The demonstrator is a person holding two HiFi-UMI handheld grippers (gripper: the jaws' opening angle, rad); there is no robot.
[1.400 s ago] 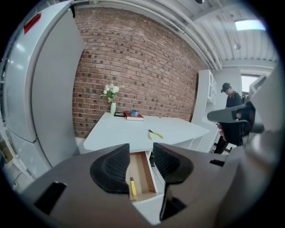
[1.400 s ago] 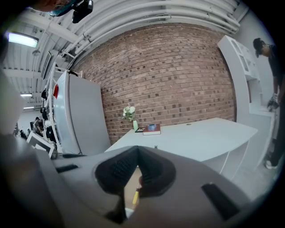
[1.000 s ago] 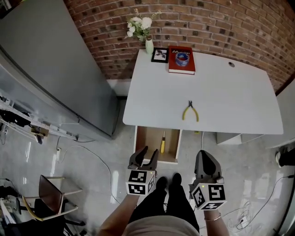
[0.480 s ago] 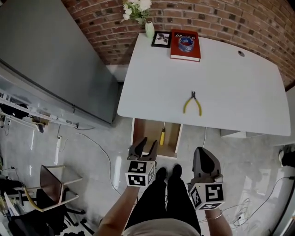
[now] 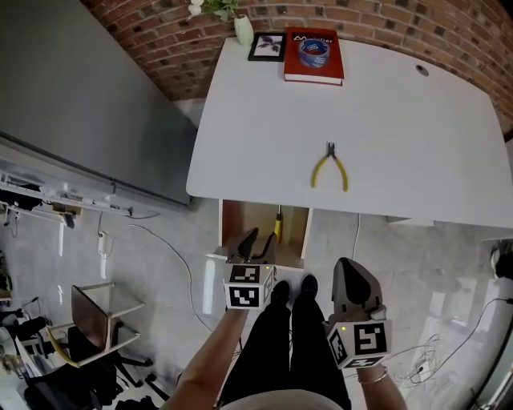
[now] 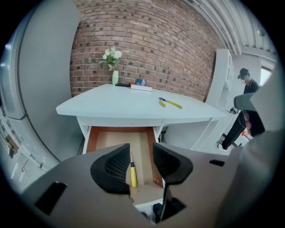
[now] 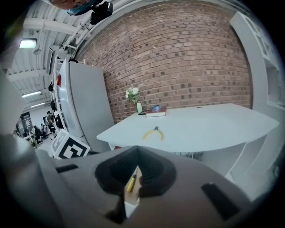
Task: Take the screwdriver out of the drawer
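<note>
Pale, glossy floor (image 5: 160,256) fills the bottom of the head view, where the person's dark-trousered legs stand between the two tools. At lower right the right gripper (image 5: 353,272) hangs back from the furniture with its jaws pressed together on nothing. Just above centre-bottom, the left gripper (image 5: 256,240) sits at the front lip of the open drawer (image 5: 223,232) with its jaws spread and empty. In its own view the gap frames the yellow-handled screwdriver (image 6: 132,174), which lies lengthwise on the drawer floor, right of its middle and apart from both pads. Above the drawer spreads the white table (image 5: 401,120), carrying yellow pliers (image 5: 329,168) at centre. Along the top of the frame stand a red book (image 5: 314,56), a small picture frame (image 5: 267,46) and a vase (image 5: 244,30) against the brick wall (image 5: 401,24). The reach looks about to begin, and the risks are plain. The tabletop overhangs the back of the drawer, so a steep approach could knock the gripper on its edge. A nudge on the drawer front could slide it shut. The round handle may roll from a pinch that lands off-centre.
</note>
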